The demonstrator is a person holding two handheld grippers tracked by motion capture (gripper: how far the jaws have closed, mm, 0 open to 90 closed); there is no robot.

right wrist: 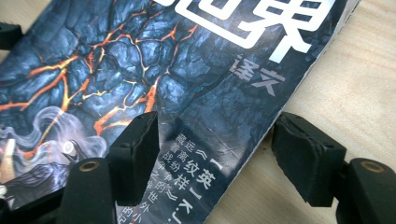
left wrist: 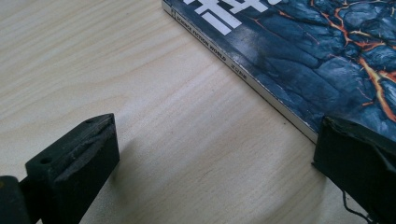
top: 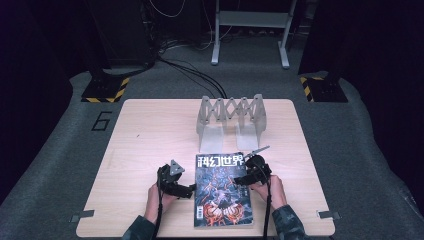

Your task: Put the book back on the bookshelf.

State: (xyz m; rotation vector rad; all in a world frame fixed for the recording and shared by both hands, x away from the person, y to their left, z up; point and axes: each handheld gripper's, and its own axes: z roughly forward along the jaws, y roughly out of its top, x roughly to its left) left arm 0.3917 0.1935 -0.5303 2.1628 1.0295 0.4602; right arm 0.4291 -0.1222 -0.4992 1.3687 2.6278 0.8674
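Dark-covered magazine [top: 223, 191] flat between two wide-open tools, left [top: 181, 186] beside spine, right [right wrist: 212, 154] straddling its edge.

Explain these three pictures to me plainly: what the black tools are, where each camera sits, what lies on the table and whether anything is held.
No robot here: a person at a wooden table holds a hand-operated two-jaw gripper in each hand. The high view looks down from above, showing the left gripper and right gripper either side of a magazine lying flat. Behind it stands a grey accordion-style rack.

The other two pictures come from cameras riding on the grippers, looking along their black jaws. In the left gripper view, the jaws are open over bare wood beside the magazine's spine. In the right gripper view, the open jaws straddle the magazine's edge, one over the cover. Nothing is gripped yet.
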